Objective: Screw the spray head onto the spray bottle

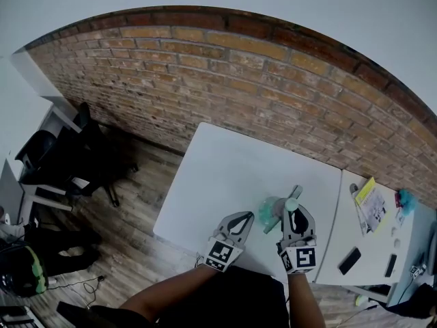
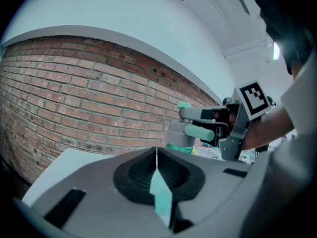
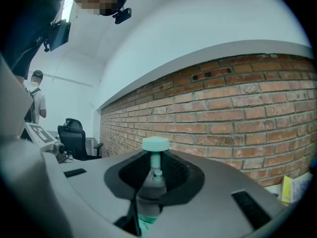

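**Spray head status: held in right gripper, above the near table edge**

1. Locate the spray head (image 3: 151, 182). It has a grey body, a pale teal nozzle cap (image 3: 155, 144) on a thin stem, a pale teal trigger (image 2: 200, 132) and a ribbed green collar (image 2: 179, 147) at its base.
2. Check the right gripper (image 1: 295, 214). Its jaws are closed narrowly on the grey body of the spray head, with the nozzle cap standing out past the jaw tips at 12 o'clock in the right gripper view.
3. Check the left gripper (image 1: 246, 219). Its jaws are fully together. The spray head sits beyond their tips at 1 o'clock in the left gripper view.
4. Locate the spray bottle (image 1: 268, 212). It is translucent teal and lies between the two grippers, at 5 o'clock from the centre of the head view, just beside the spray head. You cannot tell what it contains, nor whether the collar is threaded on.
5. Note the white table (image 1: 225, 176) under both grippers. On the adjoining table at 3 o'clock lie a yellow booklet (image 1: 372, 195) and a black phone (image 1: 349, 260).
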`<state>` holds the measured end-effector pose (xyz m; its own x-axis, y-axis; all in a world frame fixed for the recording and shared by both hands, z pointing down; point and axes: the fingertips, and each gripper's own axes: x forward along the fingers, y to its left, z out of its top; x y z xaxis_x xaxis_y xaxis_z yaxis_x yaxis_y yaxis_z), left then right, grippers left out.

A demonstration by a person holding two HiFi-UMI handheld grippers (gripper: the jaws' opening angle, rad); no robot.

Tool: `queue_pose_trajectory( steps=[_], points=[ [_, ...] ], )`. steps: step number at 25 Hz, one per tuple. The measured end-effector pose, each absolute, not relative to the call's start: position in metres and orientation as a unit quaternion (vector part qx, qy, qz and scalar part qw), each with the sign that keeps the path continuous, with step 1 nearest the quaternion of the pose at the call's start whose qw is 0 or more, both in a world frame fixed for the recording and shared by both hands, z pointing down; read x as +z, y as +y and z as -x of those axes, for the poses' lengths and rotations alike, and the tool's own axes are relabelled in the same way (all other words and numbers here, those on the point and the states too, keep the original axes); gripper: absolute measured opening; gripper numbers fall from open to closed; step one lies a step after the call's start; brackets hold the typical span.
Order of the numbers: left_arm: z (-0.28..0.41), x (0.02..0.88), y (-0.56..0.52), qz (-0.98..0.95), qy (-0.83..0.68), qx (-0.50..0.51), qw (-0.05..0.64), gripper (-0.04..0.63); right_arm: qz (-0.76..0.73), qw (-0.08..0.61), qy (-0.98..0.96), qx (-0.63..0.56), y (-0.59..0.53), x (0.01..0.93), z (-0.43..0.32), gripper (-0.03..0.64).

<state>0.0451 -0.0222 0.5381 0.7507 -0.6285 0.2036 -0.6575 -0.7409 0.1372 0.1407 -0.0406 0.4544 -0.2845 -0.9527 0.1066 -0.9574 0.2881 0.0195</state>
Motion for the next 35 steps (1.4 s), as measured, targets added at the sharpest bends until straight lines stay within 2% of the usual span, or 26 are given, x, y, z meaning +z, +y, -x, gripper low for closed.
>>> queue_pose_trajectory(
  steps=[14,26,35],
  points=[
    [-0.029,0.546,-0.025,-0.926,-0.353,0.08,0.109,0.002,-0.614,0.044,-0.788,-0.003,-0.023,0.466,-0.146,0.067],
    [-0.056,0.551,-0.021,-0.939,-0.32,0.082,0.093,0.002,-0.607,0.048,-0.793,0.021,-0.023,0.466,-0.149,0.071],
    [-0.07,0.563,-0.017,-0.947,-0.298,0.091,0.085,0.069,-0.593,0.083,-0.8,0.039,-0.012,0.472,-0.149,0.078]
  ],
)
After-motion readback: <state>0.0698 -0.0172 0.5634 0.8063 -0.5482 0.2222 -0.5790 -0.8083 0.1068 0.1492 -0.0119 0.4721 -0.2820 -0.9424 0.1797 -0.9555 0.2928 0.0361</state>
